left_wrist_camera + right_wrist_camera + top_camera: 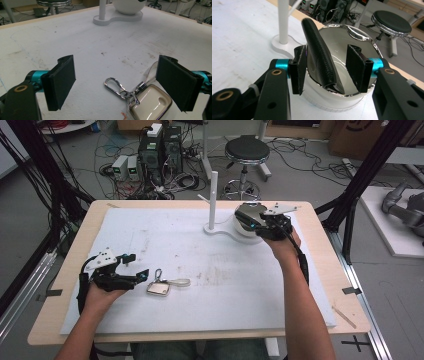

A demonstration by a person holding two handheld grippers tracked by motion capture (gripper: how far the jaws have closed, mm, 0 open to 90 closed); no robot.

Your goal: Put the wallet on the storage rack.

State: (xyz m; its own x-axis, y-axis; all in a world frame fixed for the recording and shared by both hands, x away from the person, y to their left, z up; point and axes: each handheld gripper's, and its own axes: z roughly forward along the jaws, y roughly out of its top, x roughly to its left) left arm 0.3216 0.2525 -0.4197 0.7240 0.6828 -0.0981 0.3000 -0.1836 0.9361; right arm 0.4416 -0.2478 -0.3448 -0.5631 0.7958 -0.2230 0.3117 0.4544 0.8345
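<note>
Nearest us, our left hand-held gripper (120,85) stands wide over the white, scuffed counter (200,245), its ribbed black pads either side of a cream key fob (150,102) with a shiny metal clasp (116,87), gripping nothing. Farther off, our right hand-held gripper (327,68) is half open, pads apart from a grained black leather pouch (319,55) leaning in a round white bowl (362,45) beside the white post (213,200).

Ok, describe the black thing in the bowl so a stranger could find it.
Start at the white stand at the table's far side. The white bowl sits on its base, and the black leather case leans upright inside, between the right gripper's open jaws. It is the one dark, grainy item there.
</note>
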